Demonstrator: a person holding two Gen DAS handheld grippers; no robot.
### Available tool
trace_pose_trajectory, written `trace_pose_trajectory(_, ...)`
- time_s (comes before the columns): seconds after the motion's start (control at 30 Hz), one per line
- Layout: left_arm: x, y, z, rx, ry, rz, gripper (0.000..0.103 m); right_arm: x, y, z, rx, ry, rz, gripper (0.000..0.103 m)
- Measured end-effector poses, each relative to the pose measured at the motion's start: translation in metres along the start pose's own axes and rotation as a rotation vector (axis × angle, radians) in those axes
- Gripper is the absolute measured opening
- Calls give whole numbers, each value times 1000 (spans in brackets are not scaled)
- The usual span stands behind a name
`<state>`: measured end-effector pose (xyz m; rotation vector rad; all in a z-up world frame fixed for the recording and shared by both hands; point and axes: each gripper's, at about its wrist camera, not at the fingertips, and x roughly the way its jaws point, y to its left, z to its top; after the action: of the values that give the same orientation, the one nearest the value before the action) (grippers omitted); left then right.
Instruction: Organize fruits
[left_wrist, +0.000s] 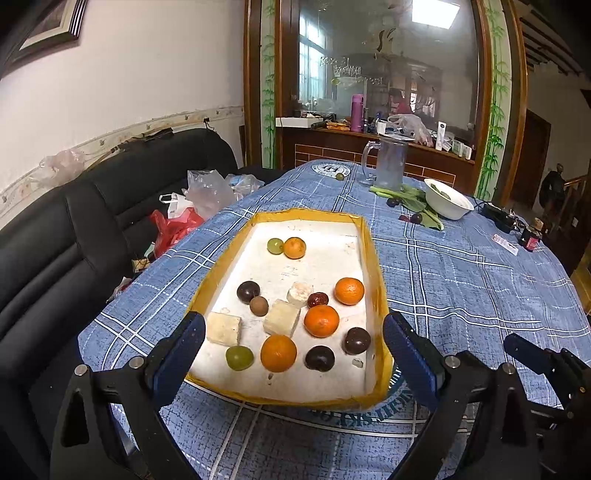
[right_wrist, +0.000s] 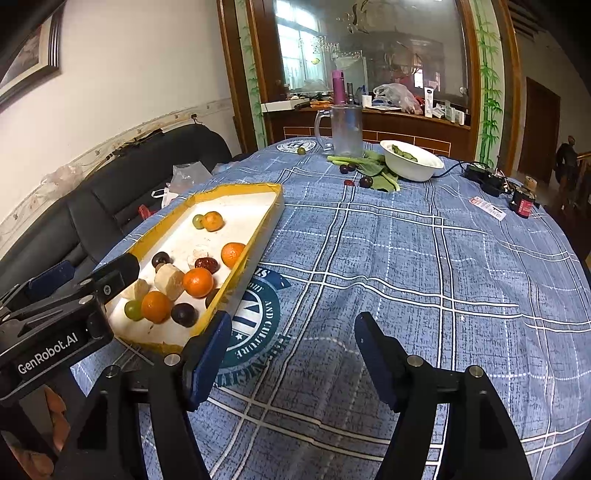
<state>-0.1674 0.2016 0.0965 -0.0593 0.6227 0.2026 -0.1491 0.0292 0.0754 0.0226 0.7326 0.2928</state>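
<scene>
A yellow-rimmed white tray (left_wrist: 376, 280) (right_wrist: 273, 210) lies on the blue checked tablecloth. It holds several oranges (left_wrist: 321, 320) (right_wrist: 198, 282), dark plums (left_wrist: 320, 358), green grapes (left_wrist: 239, 357), a red date (left_wrist: 317, 299) and pale cut chunks (left_wrist: 282, 317). My left gripper (left_wrist: 293, 350) is open and empty, its fingers astride the tray's near end. My right gripper (right_wrist: 291, 350) is open and empty above bare cloth right of the tray. Loose dark plums (right_wrist: 365, 181) and a green grape (right_wrist: 301, 150) lie at the far end of the table.
A glass mug (right_wrist: 346, 131), a white bowl (right_wrist: 410, 160) and leafy greens (right_wrist: 373, 170) stand at the far end. A power strip (right_wrist: 484, 177) and small jars (right_wrist: 522, 201) are far right. A black sofa (left_wrist: 74, 229) with plastic bags runs along the left.
</scene>
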Motion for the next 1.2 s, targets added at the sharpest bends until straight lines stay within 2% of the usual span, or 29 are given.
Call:
trace_pose_trajectory(0.17, -12, -3, -2, 4, -44, 38, 97, -6, 3, -3, -10, -8, 1, 74)
trace_pose_trajectory(0.23, -22, -2, -3, -9, -101, 101, 97, -9, 4, -4, -11, -13, 4, 75)
trace_pose_trajectory(0.3, -40, 2, -7, -38, -215, 165, 103, -13, 4, -5, -13, -21, 5, 75)
trace_pose_trajectory(0.33, -51, 4, -9, -58, -278, 179, 103, -15, 5, -5, -14, -23, 6, 76)
trace_pose_trajectory(0.43, -75, 10, -13, -110, -405, 174, 103, -19, 7, -7, -22, -33, 9, 77)
trace_pose_trajectory(0.47, -77, 13, -13, -118, -406, 160, 103, -21, 8, -8, -26, -35, 9, 77)
trace_pose_trajectory(0.67, -54, 11, -20, -51, -248, 197, 103, -26, 17, -14, -47, -37, 19, 77)
trace_pose_trajectory(0.73, -48, 13, -23, -76, -204, 152, 103, -26, 19, -15, -57, -36, 21, 77)
trace_pose_trajectory(0.8, -43, 16, -23, -95, -161, 140, 103, -26, 22, -16, -65, -33, 22, 77)
trace_pose_trajectory(0.9, -37, 14, -25, -89, -126, 151, 103, -25, 24, -18, -72, -29, 24, 78)
trace_pose_trajectory(1.2, -27, 9, -29, -67, -91, 126, 103, -17, 27, -19, -77, -9, 29, 78)
